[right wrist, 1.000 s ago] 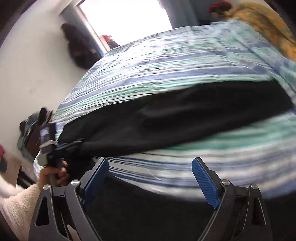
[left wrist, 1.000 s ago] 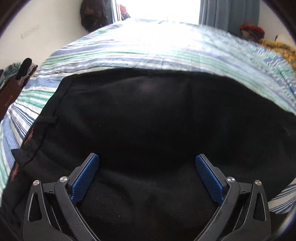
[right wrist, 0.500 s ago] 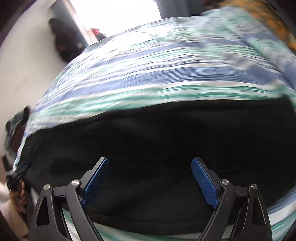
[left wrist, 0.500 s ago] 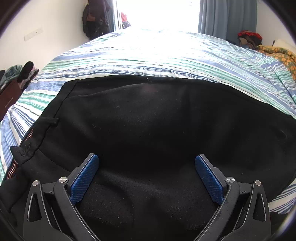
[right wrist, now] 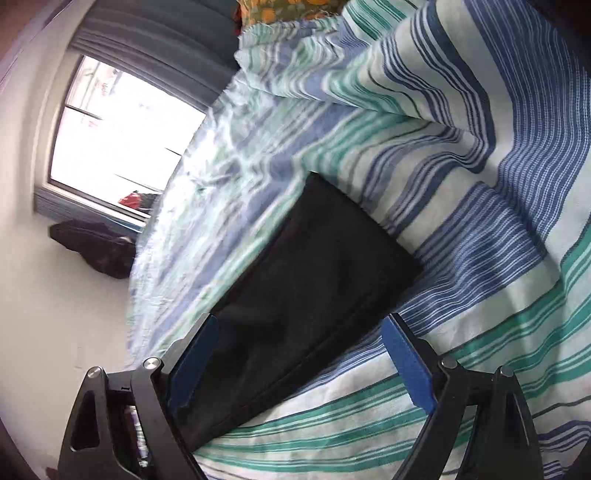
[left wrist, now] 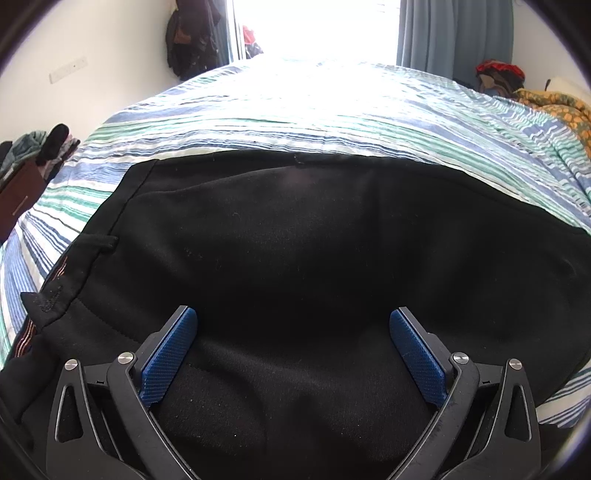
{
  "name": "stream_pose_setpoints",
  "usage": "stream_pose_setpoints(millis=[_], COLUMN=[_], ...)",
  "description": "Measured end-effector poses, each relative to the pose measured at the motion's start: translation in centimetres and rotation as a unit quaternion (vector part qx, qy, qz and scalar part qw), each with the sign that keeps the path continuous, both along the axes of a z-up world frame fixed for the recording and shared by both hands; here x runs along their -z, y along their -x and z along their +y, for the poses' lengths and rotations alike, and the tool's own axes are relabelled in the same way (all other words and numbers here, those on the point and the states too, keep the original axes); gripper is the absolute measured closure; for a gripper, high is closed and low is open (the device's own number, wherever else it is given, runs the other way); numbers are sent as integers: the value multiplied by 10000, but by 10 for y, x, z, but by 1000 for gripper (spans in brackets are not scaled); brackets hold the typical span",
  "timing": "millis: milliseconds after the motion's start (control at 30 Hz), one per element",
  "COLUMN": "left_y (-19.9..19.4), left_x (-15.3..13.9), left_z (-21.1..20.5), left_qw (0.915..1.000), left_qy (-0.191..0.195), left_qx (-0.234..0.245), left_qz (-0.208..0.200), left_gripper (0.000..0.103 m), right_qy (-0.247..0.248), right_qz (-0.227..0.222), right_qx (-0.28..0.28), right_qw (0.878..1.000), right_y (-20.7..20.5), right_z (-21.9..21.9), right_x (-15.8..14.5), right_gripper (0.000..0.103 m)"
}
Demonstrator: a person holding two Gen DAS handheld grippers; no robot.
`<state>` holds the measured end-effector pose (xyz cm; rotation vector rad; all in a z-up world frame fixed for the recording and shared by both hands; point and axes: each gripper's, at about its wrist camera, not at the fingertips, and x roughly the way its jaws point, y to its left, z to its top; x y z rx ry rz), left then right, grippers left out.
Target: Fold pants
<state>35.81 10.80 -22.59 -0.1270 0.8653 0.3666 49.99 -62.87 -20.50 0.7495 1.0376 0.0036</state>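
Black pants lie flat on a striped bedspread, waistband and belt loop at the left of the left wrist view. My left gripper hovers open over the upper part of the pants, nothing between its blue pads. In the right wrist view, rolled sideways, the leg end of the pants runs to a straight hem on the bedspread. My right gripper stands open just above that leg end, its pads clear of the cloth.
A bright window with a blue-grey curtain stands beyond the bed. Dark clothes hang on the wall at left. An orange patterned blanket lies at the far right. A brown cabinet with piled clothes stands at left.
My right gripper has swung along the pants to their leg end and rolled sideways. The left gripper stays over the waist area, with the view tilted slightly up.
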Motion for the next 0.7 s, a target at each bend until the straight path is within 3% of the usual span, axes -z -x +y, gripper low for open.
stream_pose_setpoints(millis=[33, 133, 200, 233, 267, 367, 433, 533, 633, 700], left_y=[0, -1, -1, -1, -1, -1, -2, -1, -3, -4], left_x=[0, 1, 1, 2, 2, 2, 2, 2, 2, 2], left_z=[0, 0, 0, 0, 0, 0, 0, 0, 0, 0], left_qw=[10000, 10000, 10000, 10000, 10000, 10000, 10000, 10000, 10000, 9999], left_qy=[-7, -24, -33, -36, -41, -41, -42, -51, -74, -93], left_qx=[0, -6, -8, -7, -7, -7, -7, -13, -24, -30], left_qz=[6, 11, 12, 10, 12, 12, 10, 13, 37, 76], left_gripper=[0, 0, 0, 0, 0, 0, 0, 0, 1, 1], right_qy=[75, 52, 484, 671, 824, 1375, 1830, 2188, 2542, 2906], right_qz=[135, -105, -206, -294, -438, -1180, -1647, -1916, -1417, -607], right_qx=[290, 883, 764, 579, 369, -714, -1679, -2465, -2378, -1959], right_qw=[9995, 9960, 9957, 9956, 9950, 9809, 9546, 9245, 9267, 9346], right_y=[-4, -11, -22, -25, -24, -8, 22, 99, 163, 192], right_z=[-6, -13, -3, 5, 12, 49, 83, 101, 75, 42], right_x=[8, 13, 6, 0, -10, -52, -84, -110, -91, -61], right_gripper=[16, 22, 49, 76, 81, 85, 86, 86, 82, 67])
